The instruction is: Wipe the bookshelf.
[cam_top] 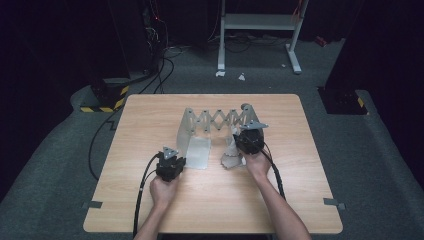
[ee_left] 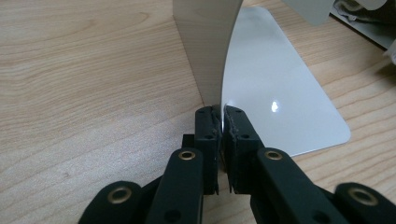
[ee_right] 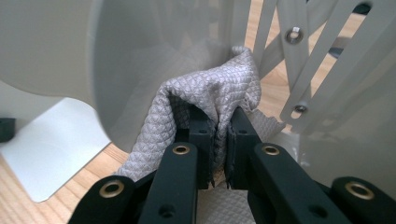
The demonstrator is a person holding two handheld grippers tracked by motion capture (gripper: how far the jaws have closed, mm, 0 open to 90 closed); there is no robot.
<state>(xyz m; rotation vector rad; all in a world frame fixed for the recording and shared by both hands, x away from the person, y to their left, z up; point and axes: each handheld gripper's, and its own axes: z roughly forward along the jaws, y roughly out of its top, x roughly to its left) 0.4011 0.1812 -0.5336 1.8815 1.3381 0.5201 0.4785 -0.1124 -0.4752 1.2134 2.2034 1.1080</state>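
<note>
Pale grey quilted cloth, diamond-textured, bunched up near the right end of the white metal scissor-lattice rack, at the middle of the light wooden table. In the high view its loose part lies on the table beside the right hand.

Right gripper: jaws clenched on a fold of the cloth, fabric draped over both black tips. The crossed lattice bars stand close to the right in the right gripper view, and a curved white end panel close to the left.

Left gripper: jaws pinched shut on the thin edge of the rack's upright white plate, where it meets the flat glossy foot plate lying on the table. Judged to be steadying the rack while the cloth is handled.

Risks from here:
- Cloth snagging on the lattice bolts or pinch points if drawn across the bars; the weave looks catchy.
- Rack sliding or folding up if the right hand pulls hard, since it is anchored by a thin edge grip at one end.
- The left grip could slip off the smooth plate under a sideways load.
- The small fold could slip free of the right gripper.
</note>
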